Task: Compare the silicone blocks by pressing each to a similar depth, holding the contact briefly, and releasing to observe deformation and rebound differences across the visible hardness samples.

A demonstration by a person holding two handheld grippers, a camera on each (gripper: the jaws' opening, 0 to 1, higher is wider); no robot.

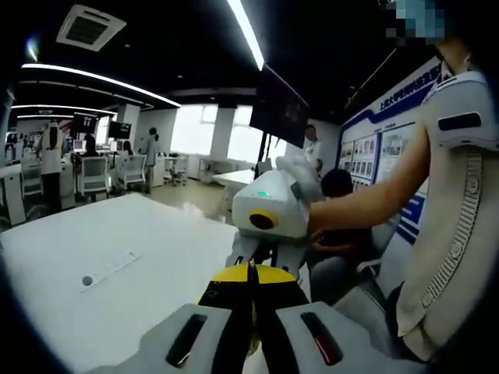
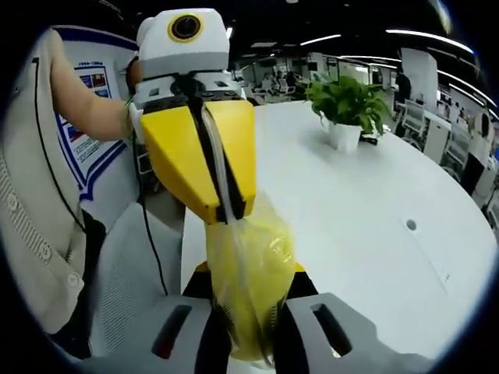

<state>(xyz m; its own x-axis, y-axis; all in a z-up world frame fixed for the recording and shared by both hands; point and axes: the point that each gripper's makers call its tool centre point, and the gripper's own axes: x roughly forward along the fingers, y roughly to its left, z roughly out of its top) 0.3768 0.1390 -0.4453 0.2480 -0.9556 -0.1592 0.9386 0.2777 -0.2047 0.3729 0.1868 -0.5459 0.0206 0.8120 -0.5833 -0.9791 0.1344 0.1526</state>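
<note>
Ceiling light strips (image 1: pixel 248 31) and bright windows (image 1: pixel 191 128) beyond my left fingers (image 1: pixel 234 327) light the room evenly; I see them blown out. The white desk (image 2: pixel 366 195) ahead of my right fingers glares softly. Both views bend strongly at their edges; the near fingers look soft.

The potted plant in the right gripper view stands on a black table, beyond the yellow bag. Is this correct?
Not quite: the table is white, not black. The right gripper view shows the potted plant standing on the white table, beyond the yellow bag.
</note>
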